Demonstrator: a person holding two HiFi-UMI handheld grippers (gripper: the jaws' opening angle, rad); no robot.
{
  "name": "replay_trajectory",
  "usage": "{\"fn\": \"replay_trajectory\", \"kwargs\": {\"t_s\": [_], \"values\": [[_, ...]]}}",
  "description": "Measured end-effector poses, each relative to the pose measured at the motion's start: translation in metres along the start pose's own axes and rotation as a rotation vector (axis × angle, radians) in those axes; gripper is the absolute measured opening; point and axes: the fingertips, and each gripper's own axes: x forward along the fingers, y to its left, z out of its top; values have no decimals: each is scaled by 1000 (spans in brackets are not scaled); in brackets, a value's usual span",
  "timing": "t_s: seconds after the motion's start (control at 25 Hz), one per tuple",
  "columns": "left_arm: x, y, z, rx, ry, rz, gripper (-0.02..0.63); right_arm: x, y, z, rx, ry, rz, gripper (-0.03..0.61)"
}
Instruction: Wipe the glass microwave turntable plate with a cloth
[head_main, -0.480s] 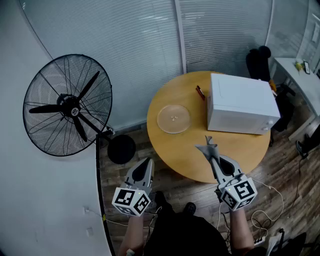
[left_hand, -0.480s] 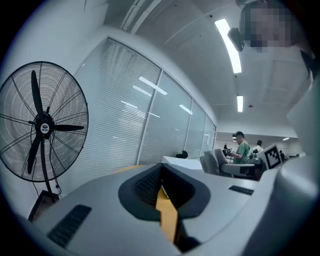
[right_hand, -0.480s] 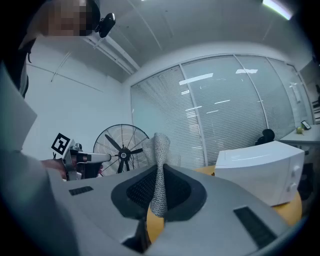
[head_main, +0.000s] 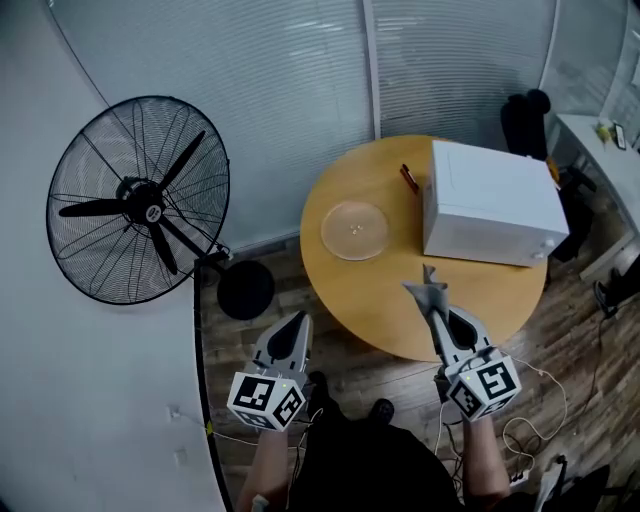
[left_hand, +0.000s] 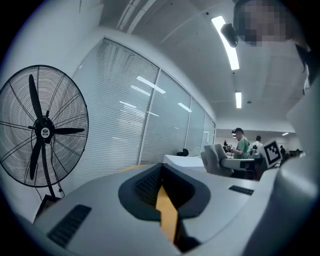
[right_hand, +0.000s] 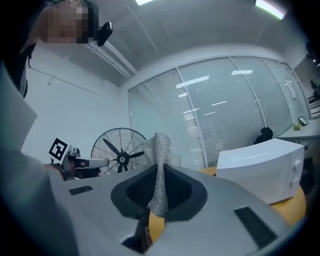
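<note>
The clear glass turntable plate (head_main: 354, 229) lies flat on the round wooden table (head_main: 380, 290), left of the white microwave (head_main: 490, 205). My right gripper (head_main: 433, 293) hovers over the table's near part, shut on a grey cloth (head_main: 427, 283); in the right gripper view the cloth (right_hand: 159, 172) stands up pinched between the jaws of the right gripper (right_hand: 159, 196). My left gripper (head_main: 293, 327) is held off the table's left edge, above the floor, jaws shut and empty; the left gripper view shows the left gripper (left_hand: 163, 189) aimed level, with no plate in sight.
A big black standing fan (head_main: 140, 200) stands left of the table, its round base (head_main: 245, 290) near the table edge. A red pen (head_main: 408, 178) lies beside the microwave. Cables (head_main: 535, 425) trail on the wooden floor at right. Blinds cover the glass wall behind.
The view has shifted slightly; both grippers keep nearly the same pose, and the right one still holds the cloth.
</note>
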Motion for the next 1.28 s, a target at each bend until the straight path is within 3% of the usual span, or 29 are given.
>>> {"fn": "replay_trajectory", "kwargs": {"t_s": [0.24,0.48,0.84,1.0,1.28], "values": [[1,32,-5,2,22,-24,-6,27,11,-15,17,35,-27,40],[8,95,0,27,41,-62,-6,83,38,-25,26,62,-61,41],[41,184,14,54,56,-209,-6,161,69,-20,35,45,-216,40],[56,220,1,29,80,-276,-6,194,83,-43,46,68,-288,40],[81,223,-13,-34,131,-336,-6,205,79,-64,100,117,-347,40]]}}
